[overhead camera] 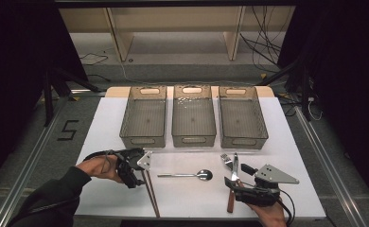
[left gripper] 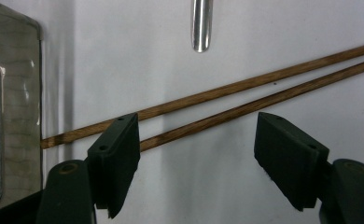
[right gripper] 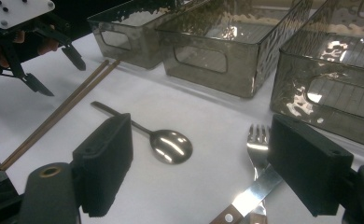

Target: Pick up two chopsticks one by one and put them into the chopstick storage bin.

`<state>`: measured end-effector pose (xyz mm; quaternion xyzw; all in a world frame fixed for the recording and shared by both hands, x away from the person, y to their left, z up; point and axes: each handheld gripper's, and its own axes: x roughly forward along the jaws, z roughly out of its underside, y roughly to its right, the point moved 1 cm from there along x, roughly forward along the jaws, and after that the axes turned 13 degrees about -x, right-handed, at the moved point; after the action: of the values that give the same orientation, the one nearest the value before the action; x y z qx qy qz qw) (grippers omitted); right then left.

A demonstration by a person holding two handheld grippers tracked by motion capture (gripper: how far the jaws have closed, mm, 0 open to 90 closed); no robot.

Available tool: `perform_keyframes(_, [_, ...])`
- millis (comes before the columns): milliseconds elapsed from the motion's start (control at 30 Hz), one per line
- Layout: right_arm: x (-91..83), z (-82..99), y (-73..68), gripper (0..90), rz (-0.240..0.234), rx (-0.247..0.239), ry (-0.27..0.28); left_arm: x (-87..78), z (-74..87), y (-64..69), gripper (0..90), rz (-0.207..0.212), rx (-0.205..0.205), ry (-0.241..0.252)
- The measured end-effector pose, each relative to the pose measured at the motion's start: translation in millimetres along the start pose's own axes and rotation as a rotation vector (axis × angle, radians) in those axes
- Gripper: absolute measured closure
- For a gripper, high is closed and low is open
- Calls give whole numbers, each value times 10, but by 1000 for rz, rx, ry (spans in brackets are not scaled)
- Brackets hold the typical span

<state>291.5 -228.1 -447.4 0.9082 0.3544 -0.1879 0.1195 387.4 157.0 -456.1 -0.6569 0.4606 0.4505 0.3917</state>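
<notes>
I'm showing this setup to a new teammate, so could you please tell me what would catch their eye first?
Three empty smoky see-through bins stand side by side at the far half of the white table. Nearer, cutlery lies loose: a spoon in the middle, wooden chopsticks under the open left gripper, and a fork crossing a knife by the open right gripper.

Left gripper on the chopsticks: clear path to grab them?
Probably yes. The left gripper hangs open right over the chopsticks, fingers apart and untouching; the spoon lies aside.
</notes>
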Motion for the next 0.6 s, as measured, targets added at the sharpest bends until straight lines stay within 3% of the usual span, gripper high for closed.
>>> perform_keyframes(600, [11,4,-1,234,-2,0,-5,142,-4,11,359,13,103,-24])
